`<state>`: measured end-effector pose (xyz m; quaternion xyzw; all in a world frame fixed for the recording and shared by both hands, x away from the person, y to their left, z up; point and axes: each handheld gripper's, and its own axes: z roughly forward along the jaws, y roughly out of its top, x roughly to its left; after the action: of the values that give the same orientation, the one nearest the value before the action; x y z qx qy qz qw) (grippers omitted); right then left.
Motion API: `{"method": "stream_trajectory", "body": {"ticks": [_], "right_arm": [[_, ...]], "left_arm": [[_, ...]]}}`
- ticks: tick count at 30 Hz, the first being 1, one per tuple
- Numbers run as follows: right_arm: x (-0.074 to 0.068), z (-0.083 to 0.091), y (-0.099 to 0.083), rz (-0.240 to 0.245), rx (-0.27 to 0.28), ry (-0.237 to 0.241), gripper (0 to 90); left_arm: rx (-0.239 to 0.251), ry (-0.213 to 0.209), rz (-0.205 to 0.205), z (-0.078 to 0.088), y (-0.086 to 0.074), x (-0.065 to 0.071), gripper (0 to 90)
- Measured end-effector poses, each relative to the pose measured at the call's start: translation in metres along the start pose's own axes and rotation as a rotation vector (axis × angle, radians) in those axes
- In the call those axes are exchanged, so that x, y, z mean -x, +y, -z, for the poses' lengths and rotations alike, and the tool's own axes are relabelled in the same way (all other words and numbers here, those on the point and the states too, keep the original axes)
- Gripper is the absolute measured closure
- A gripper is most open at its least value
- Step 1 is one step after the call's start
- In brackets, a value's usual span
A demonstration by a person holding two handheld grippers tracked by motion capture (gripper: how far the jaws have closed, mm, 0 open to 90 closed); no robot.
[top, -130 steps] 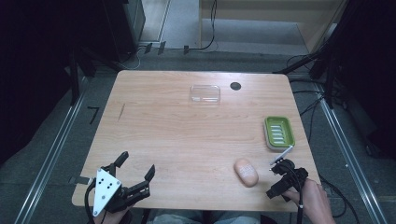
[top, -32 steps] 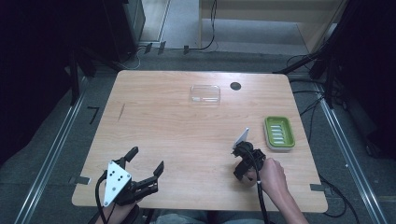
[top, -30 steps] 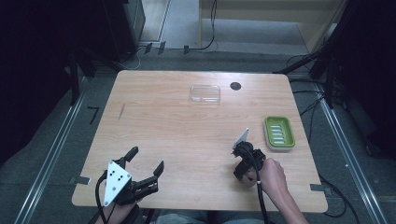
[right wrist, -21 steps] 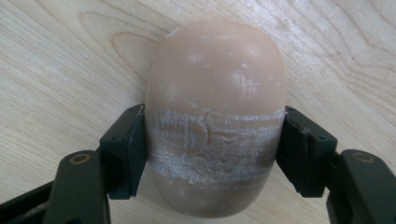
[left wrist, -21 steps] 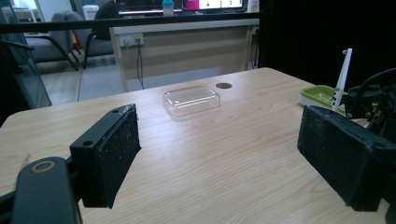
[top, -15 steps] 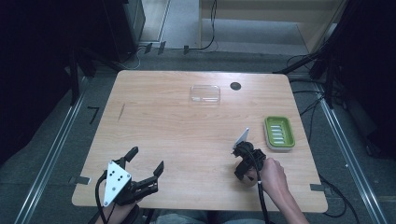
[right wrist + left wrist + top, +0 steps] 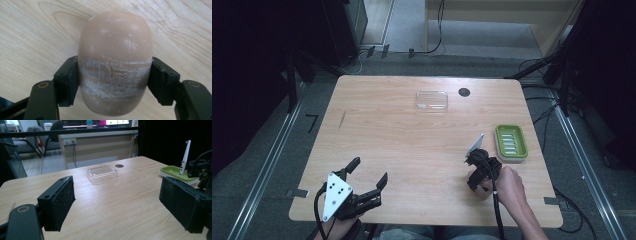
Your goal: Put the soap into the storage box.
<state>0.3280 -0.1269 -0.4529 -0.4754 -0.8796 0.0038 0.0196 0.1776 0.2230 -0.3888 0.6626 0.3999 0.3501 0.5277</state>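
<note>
Green soap dish (image 7: 511,142) just beside the right gripper (image 7: 478,170), clear lid (image 7: 431,100) far off, jaws clamped on the soap (image 7: 114,62), left gripper (image 7: 364,186) gaping wide over bare table (image 7: 402,135).

A smooth, rounded oval bar of tan soap (image 7: 114,62) is seen lying on the pale wooden table (image 7: 37,30). A whitish, scuffed band is shown across its middle, with a small nick in it. Its two sides are pressed by black jaws. It appears to rest flat, though its underside is hidden.
</note>
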Motion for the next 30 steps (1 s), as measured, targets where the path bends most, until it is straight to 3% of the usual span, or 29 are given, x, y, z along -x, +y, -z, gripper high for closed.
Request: {"method": "stream_trajectory", "body": {"ticks": [30], "right_arm": [[0.035,0.018,-0.019,-0.072,-0.013,0.002,32.9]], "left_arm": [[-0.002,-0.001,-0.002,0.000,0.000,0.000,13.2]]}}
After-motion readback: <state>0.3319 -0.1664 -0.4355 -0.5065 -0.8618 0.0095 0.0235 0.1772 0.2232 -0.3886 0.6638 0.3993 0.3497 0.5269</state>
